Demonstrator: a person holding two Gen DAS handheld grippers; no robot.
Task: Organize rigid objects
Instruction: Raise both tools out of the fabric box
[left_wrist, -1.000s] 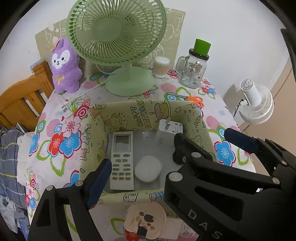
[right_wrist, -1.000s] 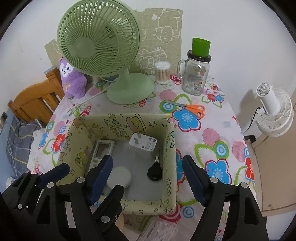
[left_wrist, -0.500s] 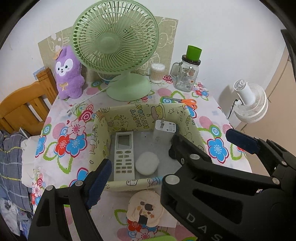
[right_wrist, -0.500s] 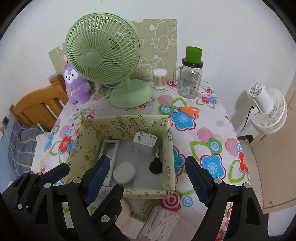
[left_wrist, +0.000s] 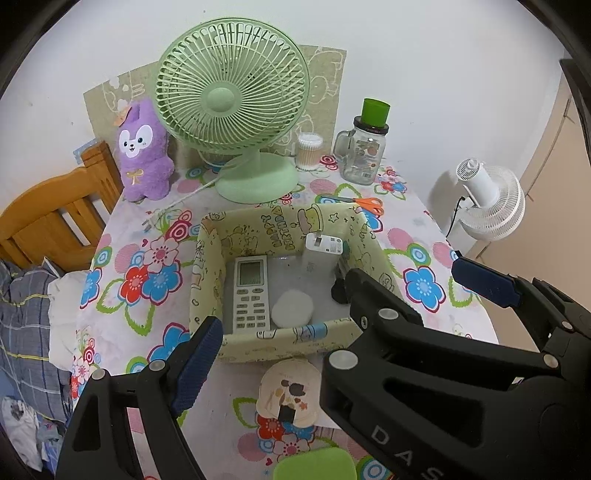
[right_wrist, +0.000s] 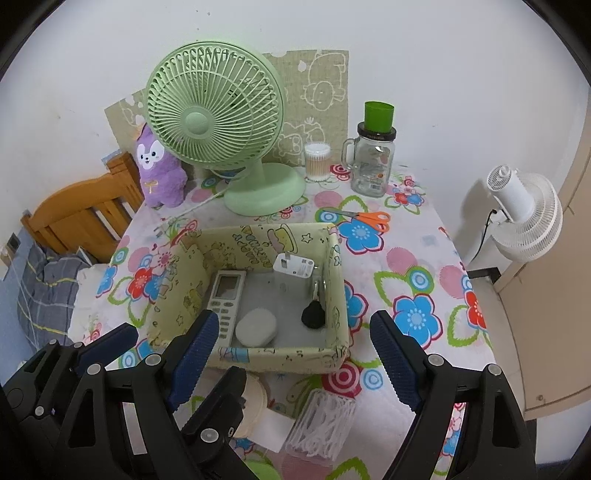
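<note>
Both my grippers hover over the near edge of the worktop (right_wrist: 413, 258), left (left_wrist: 343, 310) and right (right_wrist: 291, 354), each with fingers spread wide and holding nothing. The yellow box (right_wrist: 334, 258) sits ahead of them, holding a remote (right_wrist: 226, 293), a white round case (right_wrist: 256, 328), a white charger (right_wrist: 294, 266) and a small black thing (right_wrist: 313, 314), possibly a key fob.

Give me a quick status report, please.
Both grippers, left and right, open and empty. Remote, charger in box. Scissors outside.
</note>
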